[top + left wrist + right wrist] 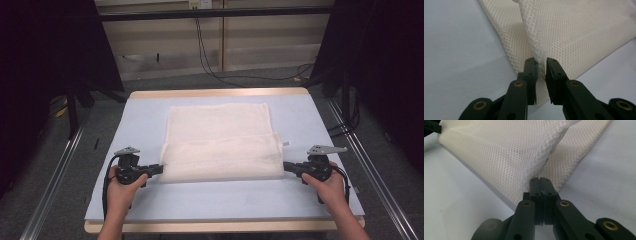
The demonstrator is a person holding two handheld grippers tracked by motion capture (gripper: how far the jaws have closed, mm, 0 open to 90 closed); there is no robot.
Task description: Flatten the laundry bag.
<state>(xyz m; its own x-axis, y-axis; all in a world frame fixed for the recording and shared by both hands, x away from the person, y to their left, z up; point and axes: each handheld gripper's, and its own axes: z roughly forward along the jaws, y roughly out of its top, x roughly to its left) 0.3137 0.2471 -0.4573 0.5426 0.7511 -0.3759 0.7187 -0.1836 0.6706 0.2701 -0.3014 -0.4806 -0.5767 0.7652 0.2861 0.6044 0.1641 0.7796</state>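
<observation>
— So, where do I stand?
— Left gripper [159, 169] and right gripper [287, 166] each pinch a near corner of the mesh cloth [220, 142], part-folded on the table [145, 112].
— Handling?
— Light, limp, probably snag-prone; I'd grip the seamed edges.

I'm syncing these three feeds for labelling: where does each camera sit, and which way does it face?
High view: fixed above the person's side, looking forward and down on the table and white mesh cloth; both forearms, left gripper and right gripper show.
Left gripper view: rides the left gripper, looking along its jaws, which pinch a cloth corner.
Right gripper view: rides the right gripper, jaws shut on the opposite corner of the cloth.
All three share the cloth and table.
</observation>
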